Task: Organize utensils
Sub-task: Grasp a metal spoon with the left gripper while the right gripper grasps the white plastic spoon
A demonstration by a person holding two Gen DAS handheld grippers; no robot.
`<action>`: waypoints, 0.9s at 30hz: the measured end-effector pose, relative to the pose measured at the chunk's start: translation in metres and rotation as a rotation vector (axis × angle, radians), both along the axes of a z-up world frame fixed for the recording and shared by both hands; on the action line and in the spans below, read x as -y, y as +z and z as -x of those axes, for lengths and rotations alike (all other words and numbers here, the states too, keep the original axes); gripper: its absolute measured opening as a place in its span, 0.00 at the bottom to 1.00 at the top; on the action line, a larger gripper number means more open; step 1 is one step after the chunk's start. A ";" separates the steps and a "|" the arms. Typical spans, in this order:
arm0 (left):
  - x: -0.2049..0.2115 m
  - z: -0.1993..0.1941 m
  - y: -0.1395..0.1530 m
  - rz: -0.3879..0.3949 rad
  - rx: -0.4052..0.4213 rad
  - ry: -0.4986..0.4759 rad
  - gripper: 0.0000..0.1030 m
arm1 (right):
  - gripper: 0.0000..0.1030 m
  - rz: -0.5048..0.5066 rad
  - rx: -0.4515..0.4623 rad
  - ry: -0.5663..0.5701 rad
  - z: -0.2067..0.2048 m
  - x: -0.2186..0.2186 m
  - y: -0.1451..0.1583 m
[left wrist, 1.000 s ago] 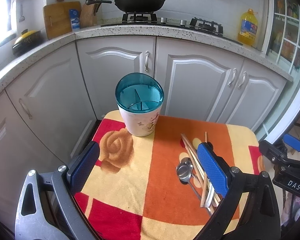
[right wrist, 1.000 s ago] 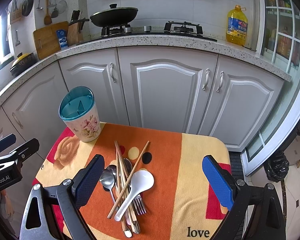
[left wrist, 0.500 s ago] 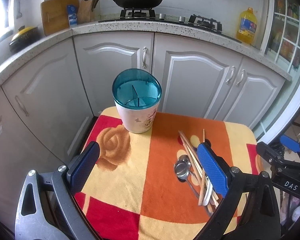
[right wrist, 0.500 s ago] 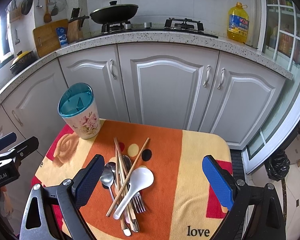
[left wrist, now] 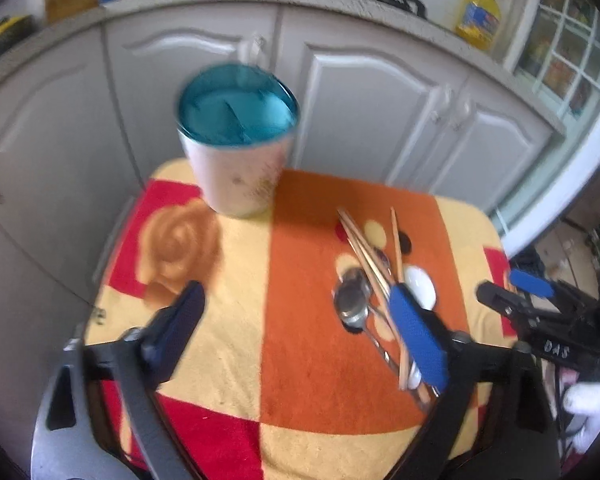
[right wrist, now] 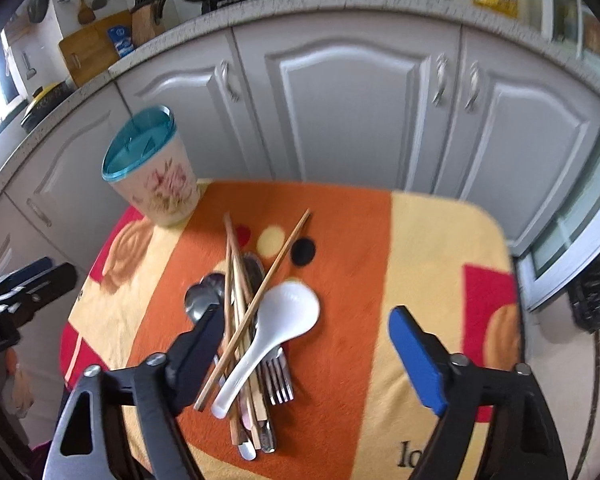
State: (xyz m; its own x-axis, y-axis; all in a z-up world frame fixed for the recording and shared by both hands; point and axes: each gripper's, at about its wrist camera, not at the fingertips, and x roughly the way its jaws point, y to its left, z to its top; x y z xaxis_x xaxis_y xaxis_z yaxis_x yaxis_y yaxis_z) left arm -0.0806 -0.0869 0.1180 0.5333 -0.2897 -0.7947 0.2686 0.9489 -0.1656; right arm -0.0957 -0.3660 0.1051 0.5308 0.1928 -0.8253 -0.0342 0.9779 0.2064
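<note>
— White cabinet doors (right wrist: 340, 92) are seen behind a small table covered by a cloth (right wrist: 360, 248) in orange, yellow and red. What is laid out on it?

— At the far left corner a holder (right wrist: 156, 176) is stood upright, cream with a flower print and a teal divided top. Nearer, around the middle of the cloth, the utensils are heaped in one pile, well apart from the holder.

— What is made out in the pile?

— A white spoon (right wrist: 276, 328) is laid across the top, its bowl toward the far right. Wooden chopsticks (right wrist: 236, 280) are crossed under and beside it, one slanted off to the far right. Metal spoons (right wrist: 200, 300) are seen at the left of the pile, and forks (right wrist: 278, 376) at its near end. How many pieces of each lie underneath cannot be told.

— And the grippers?

— The right gripper (right wrist: 308, 344) is held above the near part of the pile with its fingers spread wide; nothing is pinched between them, and the left finger is placed over the metal spoons in that view. The left gripper (left wrist: 296, 340) is likewise spread wide and empty above the cloth, its right finger seen in front of the pile. That view is blurred. In it the holder (left wrist: 236, 140) is shown far off, ahead and slightly left, and the right gripper (left wrist: 540, 312) appears at the right edge.
</note>
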 end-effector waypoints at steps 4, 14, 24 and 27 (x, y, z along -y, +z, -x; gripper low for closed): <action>0.011 -0.014 -0.031 0.007 -0.105 -0.088 0.58 | 0.66 -0.050 -0.035 0.024 -0.006 0.002 -0.019; 0.023 -0.047 -0.067 0.038 -0.173 -0.160 0.58 | 0.48 -0.186 -0.146 0.060 -0.031 0.020 -0.070; 0.040 -0.065 -0.092 0.040 -0.256 -0.224 0.58 | 0.41 -0.377 -0.224 0.153 -0.043 0.025 -0.086; 0.045 -0.069 -0.096 0.033 -0.266 -0.233 0.58 | 0.39 -0.436 -0.229 0.174 -0.043 0.020 -0.091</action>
State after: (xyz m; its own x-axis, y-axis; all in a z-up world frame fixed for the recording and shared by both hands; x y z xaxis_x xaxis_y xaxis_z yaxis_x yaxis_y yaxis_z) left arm -0.0121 -0.1319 0.0216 0.2253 -0.4069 -0.8852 0.4207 0.8602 -0.2883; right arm -0.0527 -0.3865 0.0142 0.2756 0.6139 -0.7397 -0.0949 0.7831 0.6146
